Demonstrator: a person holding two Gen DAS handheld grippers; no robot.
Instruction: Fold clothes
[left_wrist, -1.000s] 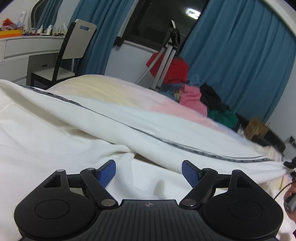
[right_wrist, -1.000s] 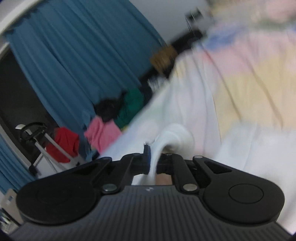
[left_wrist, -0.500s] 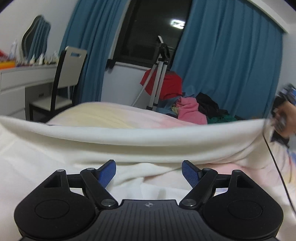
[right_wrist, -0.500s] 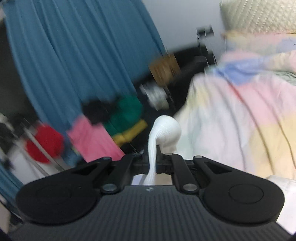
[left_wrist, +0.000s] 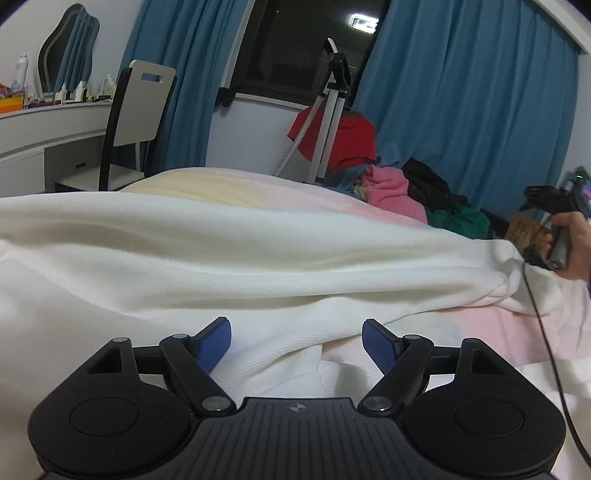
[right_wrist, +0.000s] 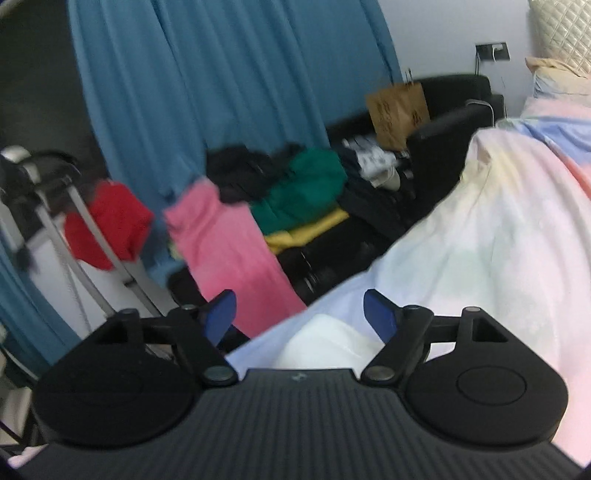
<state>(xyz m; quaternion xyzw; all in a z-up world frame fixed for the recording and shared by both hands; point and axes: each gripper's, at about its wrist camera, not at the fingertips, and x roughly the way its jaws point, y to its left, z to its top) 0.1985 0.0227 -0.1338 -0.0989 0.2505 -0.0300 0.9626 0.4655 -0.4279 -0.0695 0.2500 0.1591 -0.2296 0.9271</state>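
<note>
Hovering with jaws apart, the left gripper (left_wrist: 296, 341) has the white garment (left_wrist: 229, 258) lying folded before it. The right gripper (right_wrist: 300, 312) has just been opening; white cloth, seemingly released, sits below its blurred fingers (right_wrist: 221, 314).

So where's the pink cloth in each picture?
Left wrist view: the pink cloth sits right of centre, in the clothes pile behind the bed.
Right wrist view: the pink cloth hangs left of centre, above the left blue fingertip.
Shared landmark: the red garment just left of it.
</note>
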